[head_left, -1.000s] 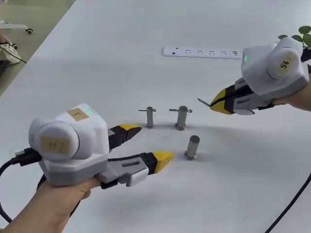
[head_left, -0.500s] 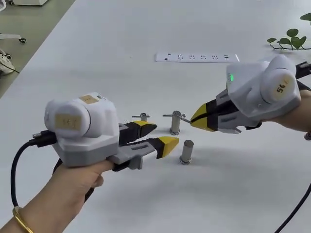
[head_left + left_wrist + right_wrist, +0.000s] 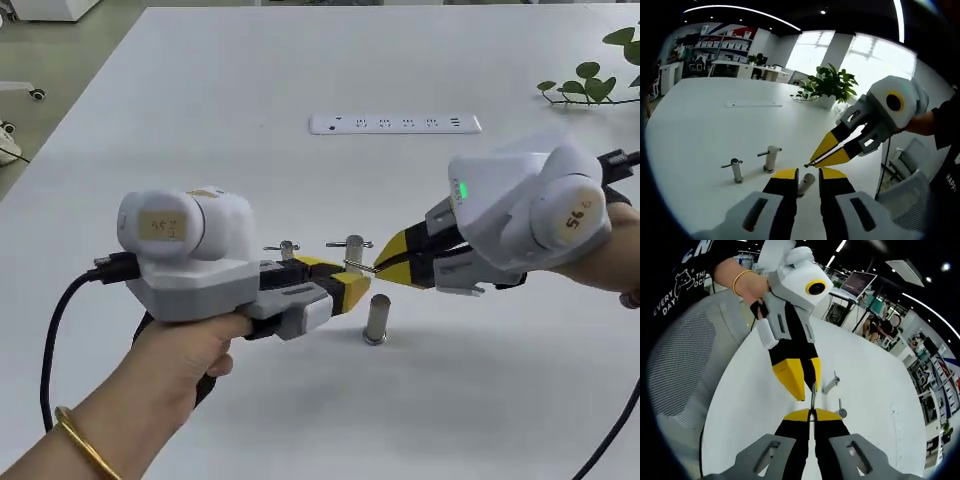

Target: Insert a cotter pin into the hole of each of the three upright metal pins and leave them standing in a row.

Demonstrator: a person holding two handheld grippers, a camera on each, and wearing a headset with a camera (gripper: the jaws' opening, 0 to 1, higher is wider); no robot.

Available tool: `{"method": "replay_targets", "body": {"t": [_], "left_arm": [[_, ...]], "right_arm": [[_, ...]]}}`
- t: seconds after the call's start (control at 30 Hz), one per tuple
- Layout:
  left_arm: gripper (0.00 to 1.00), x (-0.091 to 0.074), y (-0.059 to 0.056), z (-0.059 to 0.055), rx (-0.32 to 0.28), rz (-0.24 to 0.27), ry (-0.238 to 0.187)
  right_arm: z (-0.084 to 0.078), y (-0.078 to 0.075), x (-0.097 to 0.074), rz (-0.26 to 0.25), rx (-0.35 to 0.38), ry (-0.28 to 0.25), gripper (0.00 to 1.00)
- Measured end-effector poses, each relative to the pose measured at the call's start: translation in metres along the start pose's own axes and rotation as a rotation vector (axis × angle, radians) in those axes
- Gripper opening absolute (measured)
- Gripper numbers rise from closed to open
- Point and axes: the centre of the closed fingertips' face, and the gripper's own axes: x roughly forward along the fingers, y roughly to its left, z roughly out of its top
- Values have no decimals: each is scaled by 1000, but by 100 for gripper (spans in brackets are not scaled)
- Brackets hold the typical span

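- Looking down from the headset, we see the grey-and-white left gripper with yellow-tipped jaws (image 3: 345, 288) and the matching right gripper (image 3: 385, 268) nearly tip to tip, low over the white tabletop (image 3: 250, 150).
- We find the right gripper's jaws closed on a thin silver cotter pin (image 3: 360, 266), whose free end points toward the left gripper's yellow tips.
- In the right gripper view, the cotter pin (image 3: 812, 397) runs straight ahead and reaches the left gripper (image 3: 802, 377). We cannot tell whether the two touch.
- We see the left gripper's jaws standing a narrow gap apart, clamped on nothing.
- In the left gripper view, a short bare grey steel pin (image 3: 806, 182) shows through that gap, beyond the tips.
- From the headset, we place this bare grey steel pin (image 3: 377, 320) upright on the tabletop. It is nearer the person than the other two, just below both grippers' tips and touching neither.
- We count two more upright steel pins, one on the left (image 3: 287, 250) and one on the right (image 3: 353, 247). Each has a cotter pin through its head, and they stand side by side just behind the grippers.
- We note a white power strip (image 3: 395, 124) lying well beyond the pins.
- A green leafy plant (image 3: 585, 85) sits at the far right edge.
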Motion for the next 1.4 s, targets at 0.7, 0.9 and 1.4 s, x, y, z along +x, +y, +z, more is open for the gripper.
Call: {"method": "replay_targets", "body": {"t": [0.7, 0.9, 1.4], "left_arm": [[1, 3, 0, 1, -108, -36, 1], [1, 2, -3, 2, -94, -39, 1], [0, -5, 5, 5, -16, -36, -24]], "right_arm": [[2, 3, 3, -20, -61, 21, 0], [3, 2, 3, -21, -48, 21, 0], [-8, -8, 0, 20, 494, -126, 6]]}}
